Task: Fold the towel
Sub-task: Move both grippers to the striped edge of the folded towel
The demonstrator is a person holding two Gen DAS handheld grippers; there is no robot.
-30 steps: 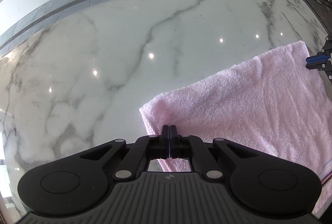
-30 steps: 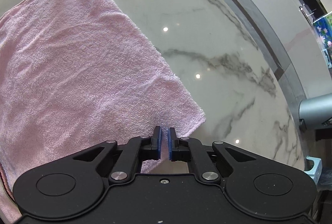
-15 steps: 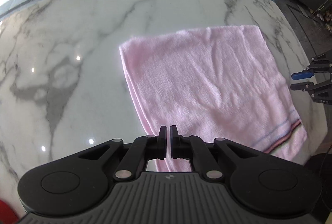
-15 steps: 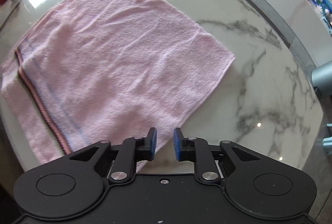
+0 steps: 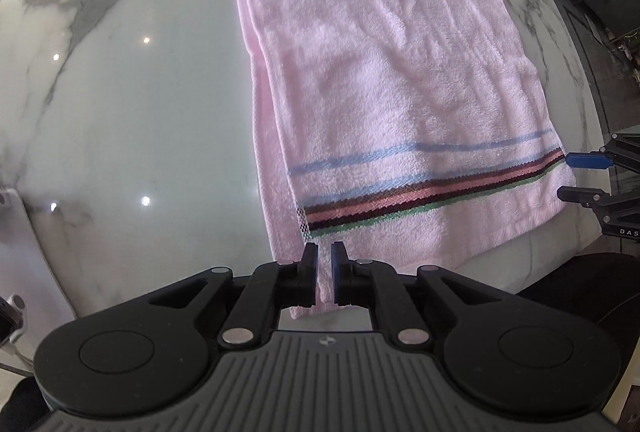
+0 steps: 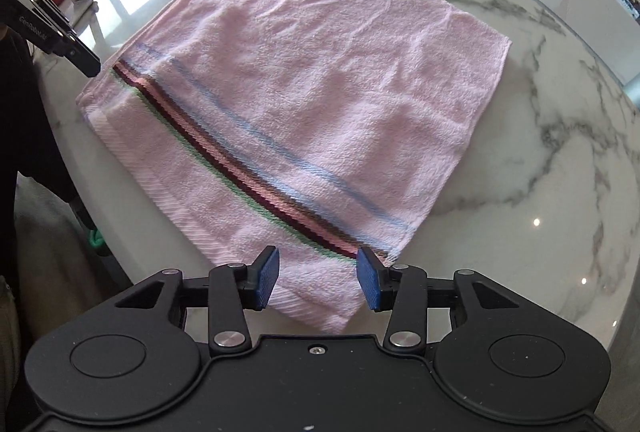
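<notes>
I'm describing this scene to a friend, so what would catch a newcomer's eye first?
A fluffy pink terry towel, folded over, sprawls across the glossy white marble table. A bold band of maroon, salmon and green stripes crosses its near end. The right hand-held gripper is opening over one near corner.

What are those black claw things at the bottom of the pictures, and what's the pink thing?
They are two grabbers, each held in a person's hand, with a camera on each looking along its two fingers. One picture comes from the left gripper, the other from the right gripper. The pink thing is a towel with coloured stripes, already folded over and lying flat on a marble table. The left gripper's jaws are just starting to open, a towel corner between them. The right gripper's jaws are opening wider above another corner, their blue pads not pressing on it. Nothing is lifted.
</notes>
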